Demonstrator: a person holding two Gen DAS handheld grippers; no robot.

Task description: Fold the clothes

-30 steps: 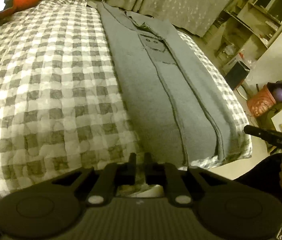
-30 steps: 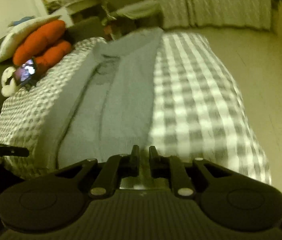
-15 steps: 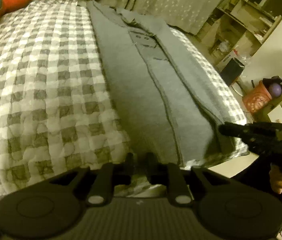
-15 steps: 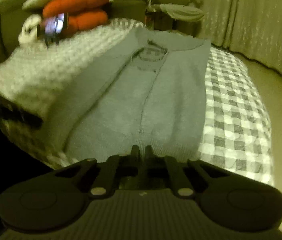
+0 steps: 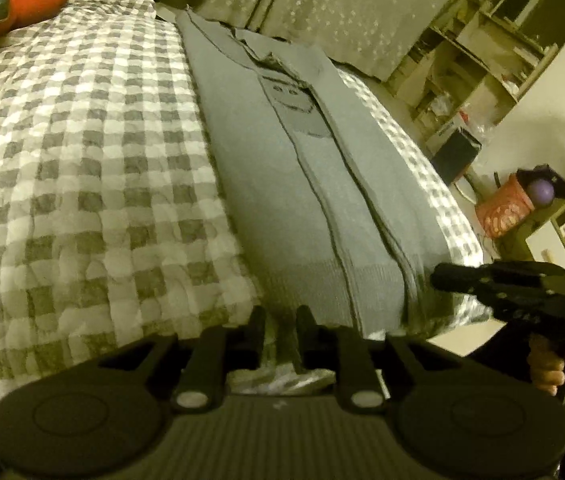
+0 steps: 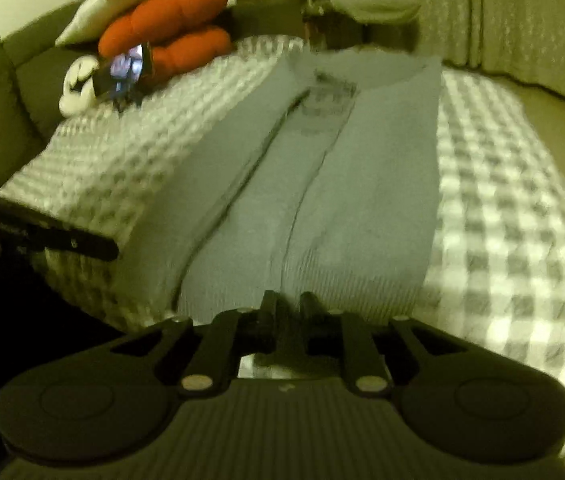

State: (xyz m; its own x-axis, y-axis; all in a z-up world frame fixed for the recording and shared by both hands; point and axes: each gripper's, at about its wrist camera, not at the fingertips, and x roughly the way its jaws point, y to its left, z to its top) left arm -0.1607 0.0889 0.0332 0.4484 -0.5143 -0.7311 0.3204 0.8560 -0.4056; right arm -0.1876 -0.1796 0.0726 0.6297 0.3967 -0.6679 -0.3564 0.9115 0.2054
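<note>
Bed [image 5: 82, 168]: checked quilt, the landmark for everything here; it serves as the flat folding surface.
Sweater [image 5: 302, 184]: grey knit lying lengthwise on the bed, neck toward the far end, ribbed hem at the near edge. Both sides appear turned in over the middle, making a long narrow strip, probably so it can next be folded end to end; that is a judgement.
Orange cushions [image 6: 162, 36]: at the head of the bed, well apart from the sweater.
Phone [image 6: 126, 70]: propped at the head of the bed beside the cushions, screen lit.
Left claw [image 5: 280, 320]: at the near edge of the bed, just beside the hem's left corner; its fingers stand slightly apart with nothing between them, so it is released.
Right claw [image 6: 285, 306]: at the near edge of the bed, over the middle of the hem; narrow gap between its fingers, no cloth seen inside, though blur makes this less sure.
Sweater relative to claws: the hem lies just ahead of both, stretching away from them toward the head of the bed.
</note>
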